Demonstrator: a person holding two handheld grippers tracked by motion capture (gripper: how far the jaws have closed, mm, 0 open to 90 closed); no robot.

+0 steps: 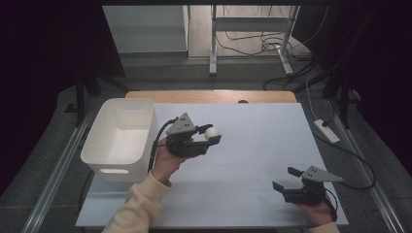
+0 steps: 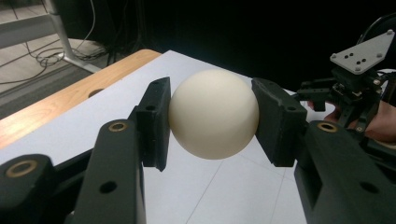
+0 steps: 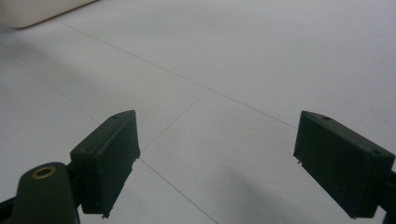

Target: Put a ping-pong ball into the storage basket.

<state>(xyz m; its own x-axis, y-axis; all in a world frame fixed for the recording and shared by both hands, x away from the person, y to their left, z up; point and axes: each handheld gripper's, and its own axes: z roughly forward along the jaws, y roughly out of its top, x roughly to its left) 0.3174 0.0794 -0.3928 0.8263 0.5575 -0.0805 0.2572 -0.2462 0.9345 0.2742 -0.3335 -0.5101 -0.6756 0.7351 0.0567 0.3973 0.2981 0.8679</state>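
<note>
Left gripper view: my left gripper (image 2: 212, 116) clamps a cream ball (image 2: 213, 113), round, no long axis | high view: right gripper (image 1: 286, 178) jaws apart, beside white bin (image 1: 109, 155).

This looks like a lab or test room set up for recording. A white surface (image 1: 252, 145) stands between dark curtains (image 1: 48, 48), with loose cables (image 1: 262, 46) on the floor and bare metal frame legs (image 1: 213, 39) behind.

High view overlooks the table (image 1: 252, 145); claw views sit close above it
</note>
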